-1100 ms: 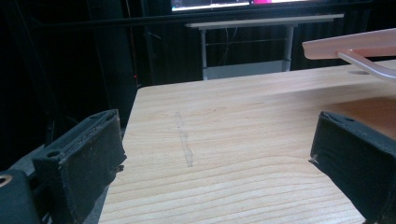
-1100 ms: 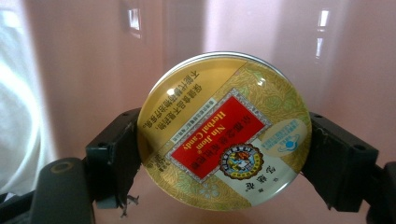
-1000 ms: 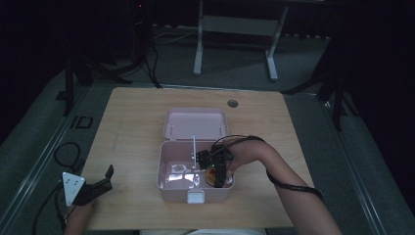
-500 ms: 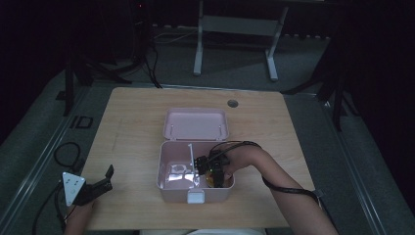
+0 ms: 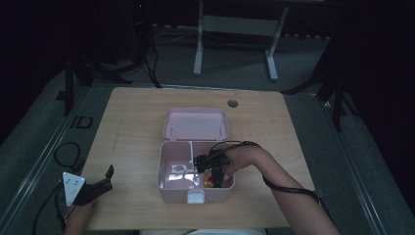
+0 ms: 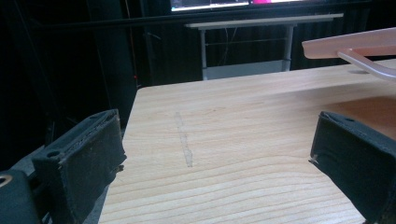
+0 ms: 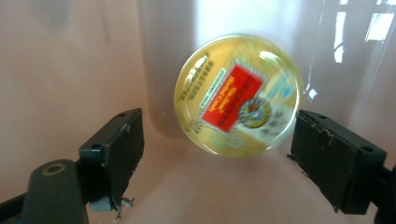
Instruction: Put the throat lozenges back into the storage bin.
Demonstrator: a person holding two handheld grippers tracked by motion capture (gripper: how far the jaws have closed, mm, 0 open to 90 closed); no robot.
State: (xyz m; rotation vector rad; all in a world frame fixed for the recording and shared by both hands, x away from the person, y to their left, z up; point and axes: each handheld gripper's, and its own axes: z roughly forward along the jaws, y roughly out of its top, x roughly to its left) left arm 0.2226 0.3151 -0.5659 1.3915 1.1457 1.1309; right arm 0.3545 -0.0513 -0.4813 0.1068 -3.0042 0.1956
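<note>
Yellow tin (image 7: 238,95) between open right tongs (image 7: 217,154)

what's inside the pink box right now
In the pink box, the right gripper reaches into the right compartment, jaws open around a round yellow tin. Something pale lies in the left compartment; the hand covers the rest.

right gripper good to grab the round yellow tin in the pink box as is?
Probably yes. The right gripper is down inside the pink box, jaws open wider than the round yellow tin, which lies just ahead between them. Nothing sits between the jaws and the tin.
</note>
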